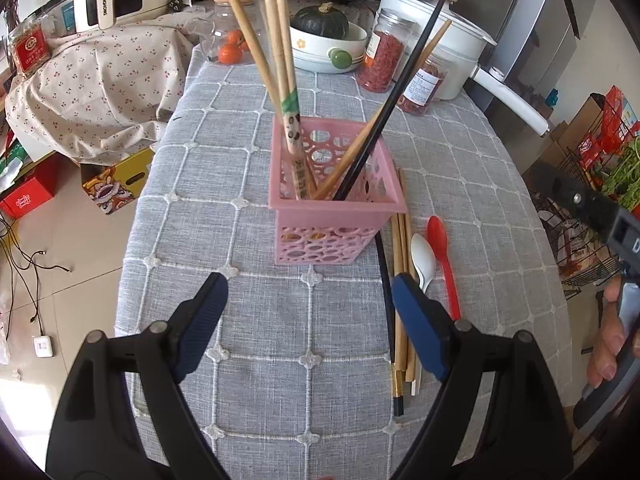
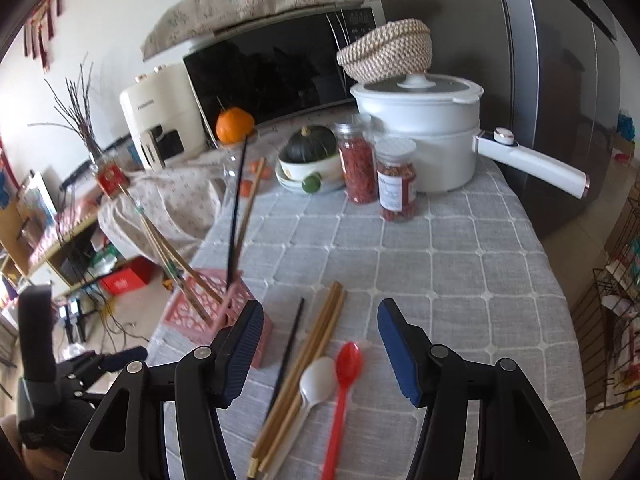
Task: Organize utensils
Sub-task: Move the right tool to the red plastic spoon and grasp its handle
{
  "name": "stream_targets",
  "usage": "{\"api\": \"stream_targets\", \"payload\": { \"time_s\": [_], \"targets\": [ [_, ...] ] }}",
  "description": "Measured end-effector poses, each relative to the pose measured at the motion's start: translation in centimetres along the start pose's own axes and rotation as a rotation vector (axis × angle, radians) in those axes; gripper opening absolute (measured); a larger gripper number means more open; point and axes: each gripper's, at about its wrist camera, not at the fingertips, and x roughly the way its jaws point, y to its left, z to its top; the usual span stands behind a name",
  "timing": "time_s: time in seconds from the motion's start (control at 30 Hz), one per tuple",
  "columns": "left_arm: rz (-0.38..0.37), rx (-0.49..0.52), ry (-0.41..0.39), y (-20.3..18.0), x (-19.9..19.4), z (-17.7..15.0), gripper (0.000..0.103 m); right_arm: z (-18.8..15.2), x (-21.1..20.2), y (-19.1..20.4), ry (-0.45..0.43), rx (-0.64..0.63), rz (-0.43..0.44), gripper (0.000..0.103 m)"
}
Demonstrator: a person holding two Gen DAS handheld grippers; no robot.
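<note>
A pink perforated basket (image 1: 336,216) stands on the grey checked tablecloth and holds several wooden chopsticks and one black chopstick (image 1: 394,104). It also shows at the left of the right wrist view (image 2: 200,312). To its right lie wooden chopsticks (image 1: 402,300), a black chopstick (image 1: 386,300), a white spoon (image 1: 424,260) and a red spoon (image 1: 442,256). My left gripper (image 1: 310,292) is open and empty, just in front of the basket. My right gripper (image 2: 320,320) is open and empty above the wooden chopsticks (image 2: 312,360), white spoon (image 2: 318,380) and red spoon (image 2: 344,384).
At the table's far end stand two jars of red dried goods (image 2: 358,168), a white pot with a long handle (image 2: 424,136), a bowl with a green squash (image 2: 308,160) and a glass jar of oranges (image 1: 228,44). The table drops to the floor at left and right.
</note>
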Motion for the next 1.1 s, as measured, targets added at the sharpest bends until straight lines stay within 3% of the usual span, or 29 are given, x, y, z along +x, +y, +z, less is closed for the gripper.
{"api": "stream_targets", "payload": {
  "time_s": [0.27,0.7,1.03,1.07,1.1],
  "targets": [
    [0.040,0.027,0.092,-0.5,1.5,-0.5,0.084,-2.0,4.2,-1.6,0.211,0.028,-0.099,0.061],
    [0.027,0.041,0.107,-0.6,1.7,-0.3,0.084,-4.2,9.9,-2.5,0.436,0.103,-0.133,0.059],
    [0.020,0.064,0.101,-0.9,1.6,-0.4,0.084,-4.9,12.4,-2.4,0.489,0.100,-0.120,0.027],
    [0.022,0.067,0.099,-1.0,1.6,-0.4,0.084,-4.8,12.4,-2.3,0.485,0.087,-0.124,0.023],
    [0.022,0.071,0.096,-1.0,1.6,-0.4,0.084,-4.8,12.5,-2.2,0.486,0.082,-0.120,0.012]
  ]
}}
